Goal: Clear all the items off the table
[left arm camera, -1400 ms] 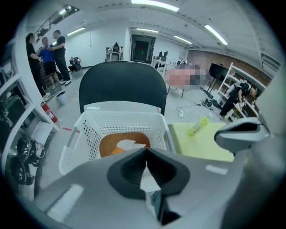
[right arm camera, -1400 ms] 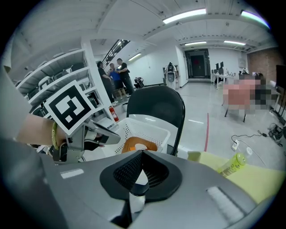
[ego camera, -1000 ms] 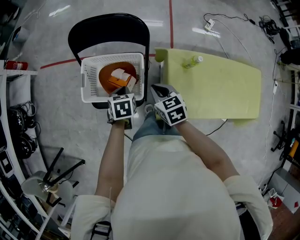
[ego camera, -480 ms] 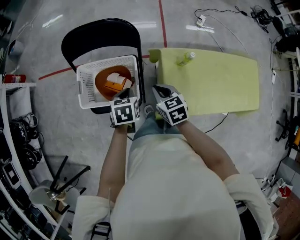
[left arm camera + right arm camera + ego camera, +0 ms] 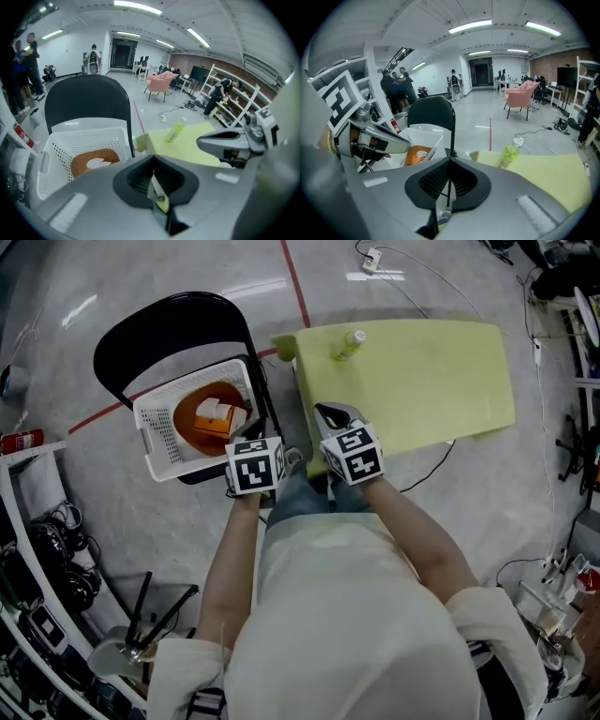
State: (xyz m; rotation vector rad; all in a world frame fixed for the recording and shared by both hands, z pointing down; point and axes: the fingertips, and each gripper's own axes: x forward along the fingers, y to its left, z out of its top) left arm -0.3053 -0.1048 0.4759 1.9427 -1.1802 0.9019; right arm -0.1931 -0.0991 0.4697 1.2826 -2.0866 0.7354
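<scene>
A yellow-green bottle [image 5: 349, 343] [image 5: 174, 131] [image 5: 509, 154] lies on the pale green table [image 5: 441, 381] [image 5: 555, 176] near its far left corner. A white basket [image 5: 155, 432] [image 5: 56, 140] sits on a black chair [image 5: 141, 334] and holds an orange bowl [image 5: 192, 418] [image 5: 89, 161] with white and orange items in it. My left gripper [image 5: 247, 432] [image 5: 152, 173] is shut and holds nothing; it hovers off the basket's near right corner. My right gripper [image 5: 330, 412] [image 5: 449, 180] is shut and holds nothing too, over the table's near left edge.
A red line [image 5: 295, 277] crosses the grey floor behind the chair. Cables and a power strip [image 5: 372, 257] lie beyond the table. Shelving and gear line the left side [image 5: 37, 549]. People stand far back in the room [image 5: 396, 89].
Both grippers have shifted right, away from the basket and toward the table. The head view has swung, so the basket and chair sit further left in it.
</scene>
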